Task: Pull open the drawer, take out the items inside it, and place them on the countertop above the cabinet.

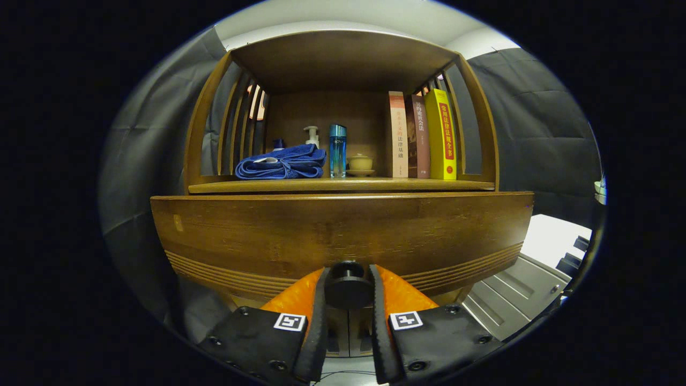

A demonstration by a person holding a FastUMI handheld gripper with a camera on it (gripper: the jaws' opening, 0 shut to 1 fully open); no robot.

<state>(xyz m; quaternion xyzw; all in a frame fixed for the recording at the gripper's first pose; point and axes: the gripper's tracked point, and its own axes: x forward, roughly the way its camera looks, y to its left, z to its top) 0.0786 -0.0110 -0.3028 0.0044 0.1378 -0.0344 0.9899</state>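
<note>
Wooden drawer front (343, 230) is spreading wide across the gripper view, and its dark round knob (348, 289) is sitting low at its middle, right between the 2 fingers of the tongs (347, 292). Both fingers are pressing against the knob's sides, so the tongs are closed on it and gripping it.

Judging from this, the opening step is the one in hand: the grip on the knob is made, and the drawer's inside is not showing, so whatever items are lying in it cannot be made out. The next move is calling for a straight pull back, away from the cabinet and level with the drawer front, keeping the fingers squeezed so the round knob is not slipping out. After that the tongs would need to let go and reach down into the drawer.

Taking the knob as the landmark, the counter (343, 185) is lying above it, just over the drawer front's top edge. On that counter, up and to the left of the knob, a folded blue towel (281, 162) is resting; almost straight above the knob a blue bottle (337, 150) is standing upright, with a small cup on a saucer (360, 163) just beside it. Up and to the right, 3 books (423, 135) are standing upright, leaving bare counter along the front edge for whatever comes out
</note>
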